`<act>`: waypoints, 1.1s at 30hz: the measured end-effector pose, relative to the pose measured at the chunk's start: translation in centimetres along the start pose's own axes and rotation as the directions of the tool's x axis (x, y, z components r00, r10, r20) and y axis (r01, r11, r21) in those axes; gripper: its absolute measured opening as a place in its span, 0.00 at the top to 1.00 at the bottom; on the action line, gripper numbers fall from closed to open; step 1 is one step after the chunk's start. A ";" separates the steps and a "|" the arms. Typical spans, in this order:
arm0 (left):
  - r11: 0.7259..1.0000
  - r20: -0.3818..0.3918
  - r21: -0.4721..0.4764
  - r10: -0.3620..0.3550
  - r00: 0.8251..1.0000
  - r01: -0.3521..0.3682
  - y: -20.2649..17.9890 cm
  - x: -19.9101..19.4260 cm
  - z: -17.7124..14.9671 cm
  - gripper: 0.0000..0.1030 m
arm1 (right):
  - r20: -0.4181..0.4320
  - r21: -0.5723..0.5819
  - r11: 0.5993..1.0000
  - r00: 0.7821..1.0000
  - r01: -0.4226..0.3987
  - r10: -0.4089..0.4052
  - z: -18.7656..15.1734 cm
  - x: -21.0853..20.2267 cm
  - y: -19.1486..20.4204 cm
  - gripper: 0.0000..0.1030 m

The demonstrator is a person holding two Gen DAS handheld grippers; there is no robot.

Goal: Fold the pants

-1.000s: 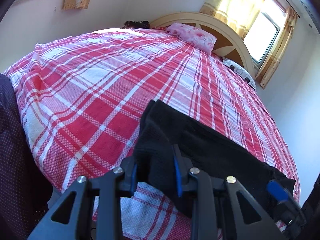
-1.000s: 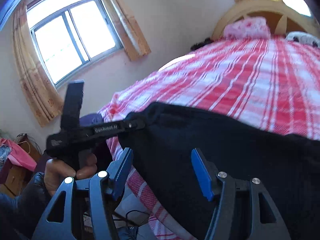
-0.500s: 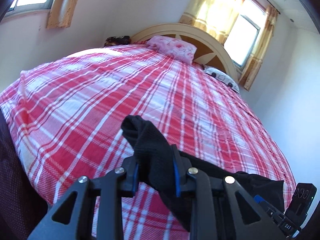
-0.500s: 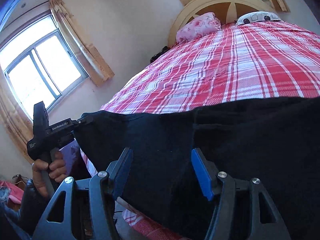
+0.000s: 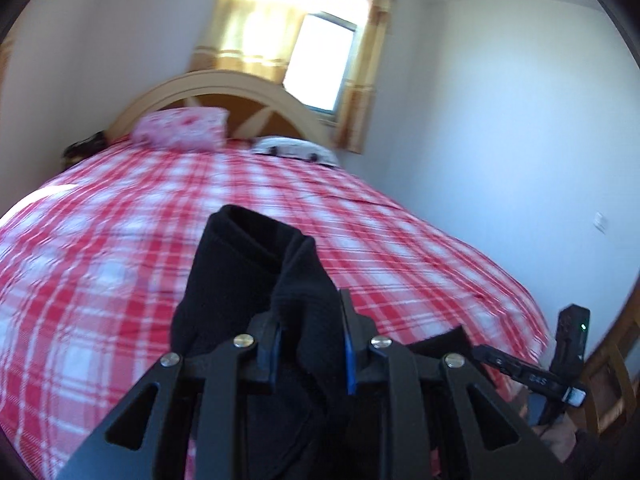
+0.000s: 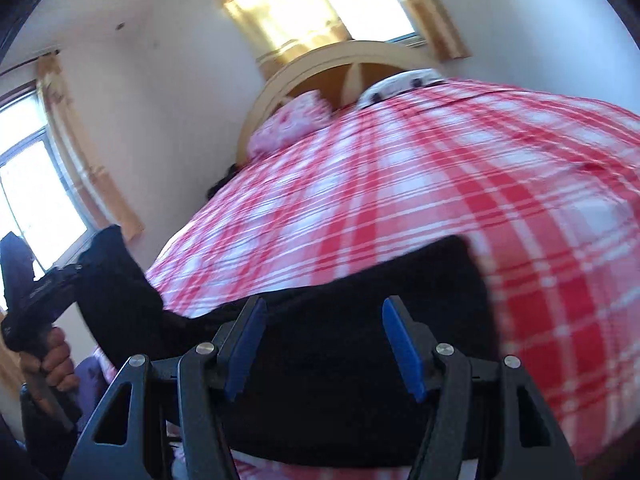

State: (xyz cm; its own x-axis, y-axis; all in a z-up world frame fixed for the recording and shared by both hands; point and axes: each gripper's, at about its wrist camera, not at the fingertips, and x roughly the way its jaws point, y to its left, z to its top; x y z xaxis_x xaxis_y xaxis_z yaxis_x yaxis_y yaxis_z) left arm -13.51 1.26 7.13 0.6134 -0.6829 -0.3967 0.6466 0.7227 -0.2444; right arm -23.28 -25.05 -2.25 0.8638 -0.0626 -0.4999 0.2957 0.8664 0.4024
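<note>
The black pants [image 5: 256, 280] lie across the near edge of the red plaid bed [image 5: 120, 272]. My left gripper [image 5: 310, 344] has one bunched end of them between its blue pads; the jaws are closing on it and the end stands lifted off the bed. From the right wrist view the same lifted end [image 6: 116, 280] hangs at the far left, beside the left gripper [image 6: 36, 292] and the hand holding it. My right gripper [image 6: 322, 344] stands open over the other end of the pants [image 6: 400, 276], which lies flat under its bare blue pads.
A pink pillow [image 5: 180, 130] and a white pillow [image 5: 296, 148] rest against the arched headboard [image 5: 216, 88]. A bright curtained window [image 5: 320, 64] is behind it. A white wall runs along the bed's right side, with a wooden chair [image 5: 612, 384] at the lower right.
The left gripper has lifted its end of the pants up and swung towards the headboard. The right gripper has slid along the pants to their other end, and both views have rolled.
</note>
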 end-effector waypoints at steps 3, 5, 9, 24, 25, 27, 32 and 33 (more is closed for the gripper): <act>0.994 -0.021 0.051 -0.095 0.995 0.096 -3.8 2.0 -0.2 0.77 | 0.034 0.014 0.998 0.997 0.067 -0.067 0.3 -2.0 -2.2 0.39; 0.983 -0.049 0.101 -0.148 0.988 0.153 -6.6 3.7 -0.5 0.77 | 0.050 0.020 0.995 0.994 0.100 -0.101 0.5 -3.0 -3.2 0.39; 0.952 -0.126 0.185 -0.222 0.967 0.243 -12.2 7.6 -2.5 0.78 | 0.086 0.039 0.988 0.984 0.152 -0.155 0.4 -5.3 -5.3 0.39; 0.860 -0.225 0.445 -0.163 0.961 0.250 -19.6 11.7 -9.9 0.78 | 0.104 0.128 0.979 0.979 0.159 -0.172 0.4 -4.6 -8.9 0.39; 0.854 -0.248 0.445 -0.171 0.954 0.269 -19.8 12.1 -10.3 0.76 | 0.105 0.122 0.980 0.980 0.158 -0.171 0.4 -4.5 -8.8 0.39; 0.840 -0.291 0.443 -0.196 0.936 0.313 -20.3 12.7 -11.2 0.73 | 0.107 0.112 0.980 0.979 0.163 -0.175 0.6 -4.4 -8.7 0.39; 0.804 -0.327 0.457 -0.248 0.912 0.382 -21.3 11.4 -11.9 0.36 | 0.113 0.102 0.981 0.977 0.168 -0.179 1.4 -4.9 -8.7 0.39; 0.802 -0.334 0.445 -0.265 0.905 0.399 -21.1 10.8 -11.8 0.35 | 0.118 0.094 0.981 0.976 0.172 -0.182 1.5 -5.1 -8.6 0.39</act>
State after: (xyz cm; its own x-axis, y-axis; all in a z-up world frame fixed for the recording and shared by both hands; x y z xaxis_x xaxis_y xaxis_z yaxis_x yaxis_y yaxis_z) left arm -25.85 -20.13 -2.44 0.2323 -0.7734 -0.5899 0.9649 0.2596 0.0396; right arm -29.58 -32.96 -2.00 0.8373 -0.2776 -0.4711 0.4768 0.7923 0.3807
